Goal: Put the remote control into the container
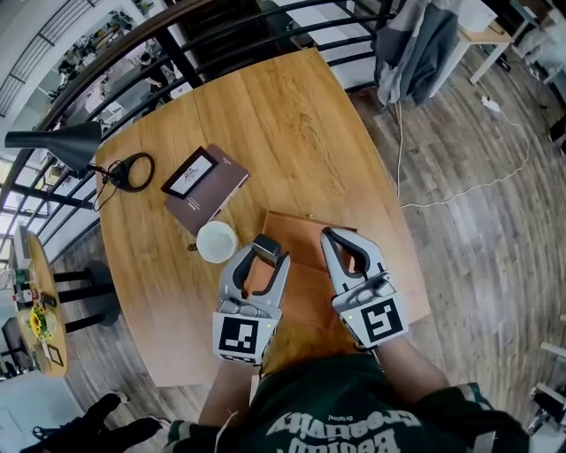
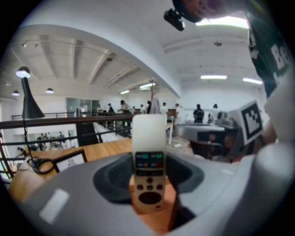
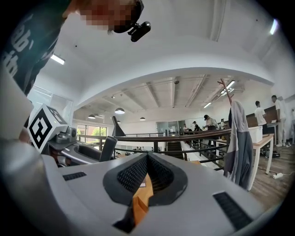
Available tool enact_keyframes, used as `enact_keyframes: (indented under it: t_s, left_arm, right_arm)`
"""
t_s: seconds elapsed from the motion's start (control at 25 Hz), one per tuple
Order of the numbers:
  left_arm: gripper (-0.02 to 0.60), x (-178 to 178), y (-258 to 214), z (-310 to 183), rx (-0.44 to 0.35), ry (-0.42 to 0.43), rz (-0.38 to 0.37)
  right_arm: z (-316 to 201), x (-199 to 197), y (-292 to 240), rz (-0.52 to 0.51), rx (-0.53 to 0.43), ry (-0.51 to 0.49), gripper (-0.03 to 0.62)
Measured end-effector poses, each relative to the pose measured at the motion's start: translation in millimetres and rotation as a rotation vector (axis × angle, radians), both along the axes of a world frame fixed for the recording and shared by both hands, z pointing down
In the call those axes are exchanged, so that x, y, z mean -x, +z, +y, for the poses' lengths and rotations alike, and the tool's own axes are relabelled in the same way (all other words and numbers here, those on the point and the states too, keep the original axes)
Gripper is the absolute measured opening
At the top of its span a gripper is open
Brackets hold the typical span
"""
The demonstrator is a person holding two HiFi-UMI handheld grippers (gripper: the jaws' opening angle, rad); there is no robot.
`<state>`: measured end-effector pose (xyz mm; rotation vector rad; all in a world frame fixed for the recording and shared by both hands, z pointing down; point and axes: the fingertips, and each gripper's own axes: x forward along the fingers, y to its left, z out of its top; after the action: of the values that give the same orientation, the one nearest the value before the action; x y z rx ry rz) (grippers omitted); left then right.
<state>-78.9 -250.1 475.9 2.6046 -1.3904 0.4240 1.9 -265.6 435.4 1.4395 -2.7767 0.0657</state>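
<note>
The left gripper (image 1: 263,255) is clamped on the remote control (image 2: 148,159) and holds it just above the wooden container (image 1: 302,228) — poised, it seems, to lower it in. The right gripper (image 1: 334,241) has its jaws closed on what looks like the container's thin wall (probably to steady it). Both work at the near edge of a wooden table (image 1: 265,115) that carries a white cup (image 1: 217,241) and a framed card (image 1: 203,184) — beyond it, a railing (image 1: 265,18) and an open office.

L tongs (image 1: 263,255) clamped on remote control (image 2: 148,161), jaws fairly wide. R tongs (image 1: 345,249) just beside, jaws tip-to-tip, nothing btwn. Both point fwd, L forearm (image 1: 223,394) & R forearm (image 1: 409,361) bare.
</note>
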Motion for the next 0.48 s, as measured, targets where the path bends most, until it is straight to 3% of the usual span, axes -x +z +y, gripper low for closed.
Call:
enact_keyframes:
  t_s: [0.24,0.48]
  left_arm:
    - [0.202,-5.2,44.9,-13.6,0.105,0.019,-0.047]
    - [0.202,-13.0,71.1,-20.6,0.166,0.028,-0.044]
  right_arm:
    - [-7.0,-4.2,16.9,0.0,0.042,0.004,0.017]
    - [-15.0,-10.5,22.9,-0.005,0.056,0.015,0.017]
